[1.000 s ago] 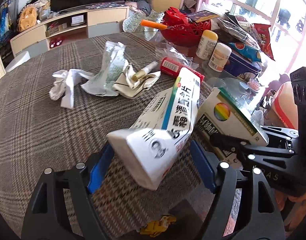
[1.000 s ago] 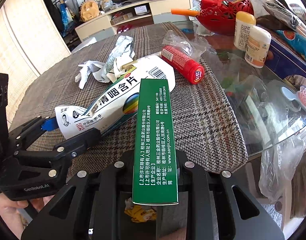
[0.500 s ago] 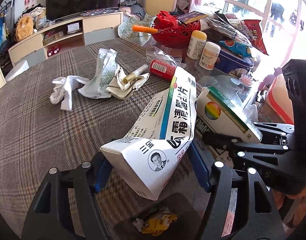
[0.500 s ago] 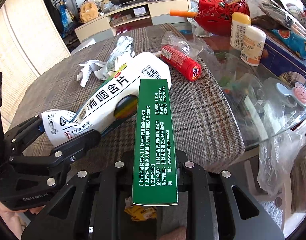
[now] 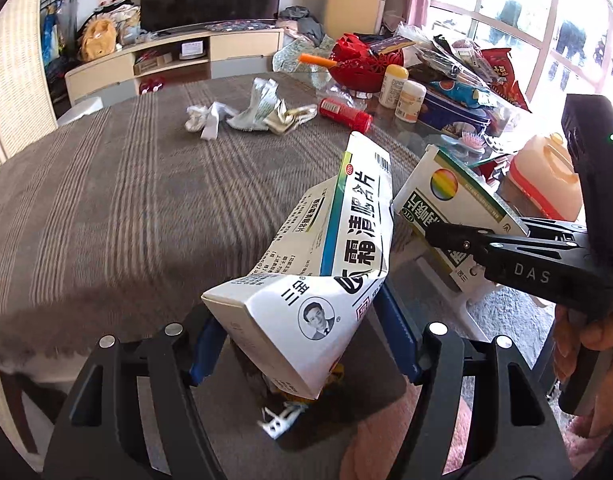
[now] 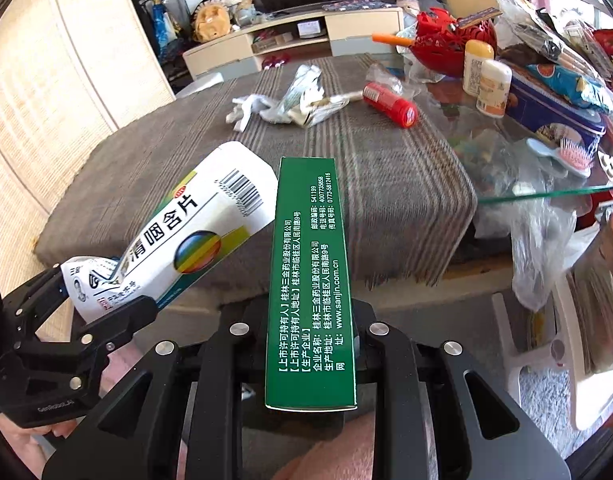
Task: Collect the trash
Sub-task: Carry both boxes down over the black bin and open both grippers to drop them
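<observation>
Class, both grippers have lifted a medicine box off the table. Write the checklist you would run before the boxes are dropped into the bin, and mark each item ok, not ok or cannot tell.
1. Left gripper grips the crumpled white box: ok, both blue pads are against its sides.
2. Right gripper is shut on the green box: ok.
3. Both boxes are clear of the tablecloth: ok, they are past its edge.
4. The bin lies under the white box: ok, a dark bin holding yellow and white scraps shows below it.
5. The bin lies under the green box: cannot tell, the box and fingers hide most of it.
6. The two boxes are apart: cannot tell, they look very close.
</observation>
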`<state>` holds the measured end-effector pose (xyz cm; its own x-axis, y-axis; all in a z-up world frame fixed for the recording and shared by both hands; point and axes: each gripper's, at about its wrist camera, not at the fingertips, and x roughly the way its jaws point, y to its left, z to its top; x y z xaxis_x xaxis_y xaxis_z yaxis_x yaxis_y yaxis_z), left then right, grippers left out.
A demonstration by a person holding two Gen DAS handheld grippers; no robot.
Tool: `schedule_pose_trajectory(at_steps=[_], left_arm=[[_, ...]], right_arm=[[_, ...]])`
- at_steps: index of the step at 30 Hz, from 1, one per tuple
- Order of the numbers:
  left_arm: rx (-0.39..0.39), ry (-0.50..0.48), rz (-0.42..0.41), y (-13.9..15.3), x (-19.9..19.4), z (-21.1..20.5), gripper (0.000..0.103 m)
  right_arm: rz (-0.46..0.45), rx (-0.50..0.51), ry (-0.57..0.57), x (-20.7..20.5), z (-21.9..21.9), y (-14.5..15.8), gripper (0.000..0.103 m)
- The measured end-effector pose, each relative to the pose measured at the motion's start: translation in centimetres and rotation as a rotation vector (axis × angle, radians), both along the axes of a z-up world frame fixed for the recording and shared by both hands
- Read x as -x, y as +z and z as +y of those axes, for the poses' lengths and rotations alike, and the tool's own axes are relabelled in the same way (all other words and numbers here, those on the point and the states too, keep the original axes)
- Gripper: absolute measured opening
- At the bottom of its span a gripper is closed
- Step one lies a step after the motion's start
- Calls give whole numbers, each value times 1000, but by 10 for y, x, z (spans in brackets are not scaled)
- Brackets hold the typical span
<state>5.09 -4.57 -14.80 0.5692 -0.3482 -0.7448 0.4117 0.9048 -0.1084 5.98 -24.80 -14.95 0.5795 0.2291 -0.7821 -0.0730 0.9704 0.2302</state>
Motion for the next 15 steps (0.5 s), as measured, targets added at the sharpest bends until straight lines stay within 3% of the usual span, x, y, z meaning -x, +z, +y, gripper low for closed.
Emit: schedule_pose_trajectory(at_steps=[8,15], left_arm=[[50,72,134,-51,28,24,65],[33,124,257,-107,28,24,65]], right_arm=[[87,-4,13,28,11,-41,24],[175,-41,8,32,11,-84,24]])
